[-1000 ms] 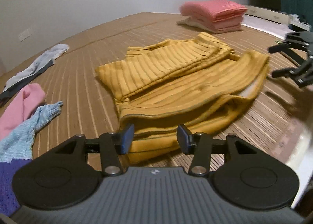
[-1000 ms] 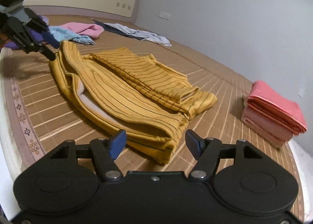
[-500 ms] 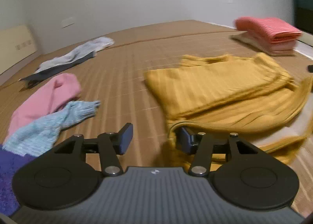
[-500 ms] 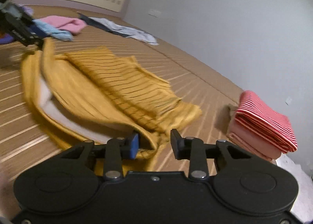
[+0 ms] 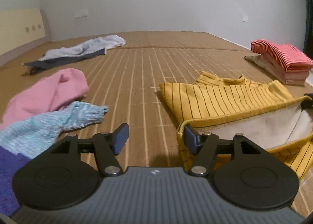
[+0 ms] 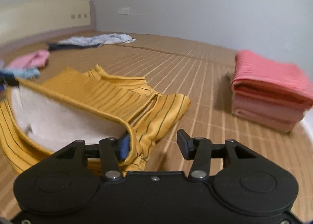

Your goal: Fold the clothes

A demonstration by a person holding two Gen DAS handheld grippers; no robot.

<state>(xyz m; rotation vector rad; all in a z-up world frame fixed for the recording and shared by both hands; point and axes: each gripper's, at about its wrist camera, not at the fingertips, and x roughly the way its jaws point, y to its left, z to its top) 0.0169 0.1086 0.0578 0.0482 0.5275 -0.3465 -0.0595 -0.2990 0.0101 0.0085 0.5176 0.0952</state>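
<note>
The yellow striped sweater [image 5: 225, 98] lies on the mat-covered bed [image 5: 140, 71], its hem spread between the released left hand-held gripper [image 5: 154, 138] and the released right hand-held gripper [image 6: 152, 143], both jaws just opening. Motion blurs the folded pink stack [image 6: 268, 91].

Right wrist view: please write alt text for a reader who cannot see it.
A yellow striped sweater lies half folded on a bamboo mat, its hem hooked over one of the open right gripper fingers. A folded pink stack sits to the right; loose clothes lie far left.
</note>
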